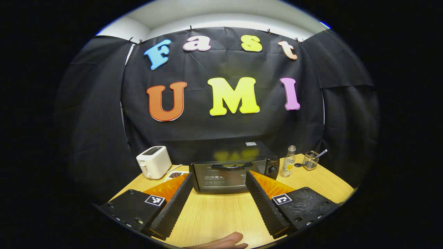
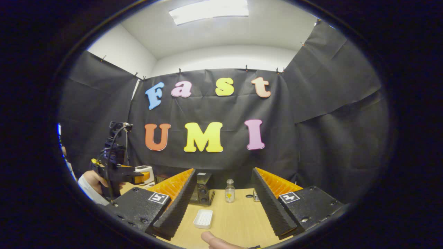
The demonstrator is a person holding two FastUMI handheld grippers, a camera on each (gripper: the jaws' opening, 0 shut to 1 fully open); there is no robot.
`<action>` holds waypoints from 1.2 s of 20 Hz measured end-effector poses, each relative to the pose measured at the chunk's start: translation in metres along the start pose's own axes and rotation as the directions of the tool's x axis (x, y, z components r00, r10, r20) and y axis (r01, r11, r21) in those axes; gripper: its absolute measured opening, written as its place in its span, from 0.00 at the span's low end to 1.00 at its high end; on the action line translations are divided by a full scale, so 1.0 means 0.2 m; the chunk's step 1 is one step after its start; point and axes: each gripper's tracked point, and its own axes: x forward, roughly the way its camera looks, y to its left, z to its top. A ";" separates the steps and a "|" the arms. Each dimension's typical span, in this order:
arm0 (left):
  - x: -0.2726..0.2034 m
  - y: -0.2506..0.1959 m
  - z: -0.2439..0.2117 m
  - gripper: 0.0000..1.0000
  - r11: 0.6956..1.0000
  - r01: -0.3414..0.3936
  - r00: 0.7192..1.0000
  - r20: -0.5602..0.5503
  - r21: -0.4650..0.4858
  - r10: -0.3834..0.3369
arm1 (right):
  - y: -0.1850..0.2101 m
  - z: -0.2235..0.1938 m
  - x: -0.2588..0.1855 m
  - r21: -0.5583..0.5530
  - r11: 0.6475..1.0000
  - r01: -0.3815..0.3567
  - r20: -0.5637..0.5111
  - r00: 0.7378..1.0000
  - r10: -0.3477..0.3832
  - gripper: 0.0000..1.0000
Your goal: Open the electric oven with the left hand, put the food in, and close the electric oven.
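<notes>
The black electric oven (image 1: 228, 173) stands at the back of the wooden table (image 1: 214, 214), door closed, its handle across the top of the glass. My left gripper (image 1: 218, 175) is open, level with the door and short of it, holding nothing. In the right gripper view the oven (image 2: 203, 188) is seen from its knob side. My right gripper (image 2: 223, 173) is open and holds nothing. A small white ribbed tray (image 2: 203, 218) lies on the table below it. A hand holds the left gripper (image 2: 140, 177) at the left.
A white toaster (image 1: 154, 162) and a small plate of dark bits (image 1: 174, 175) sit left of the oven. To its right stand a glass bottle (image 1: 289, 162) and a clear holder with a spoon (image 1: 310, 160). A thumb (image 1: 225, 240) shows at the bottom.
</notes>
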 end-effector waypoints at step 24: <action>-1.06 -0.17 0.16 0.96 0.999 0.012 0.985 0.171 -0.037 -0.005 | -0.04 -0.03 -0.31 0.012 1.000 0.021 -0.034 0.999 -0.020 0.96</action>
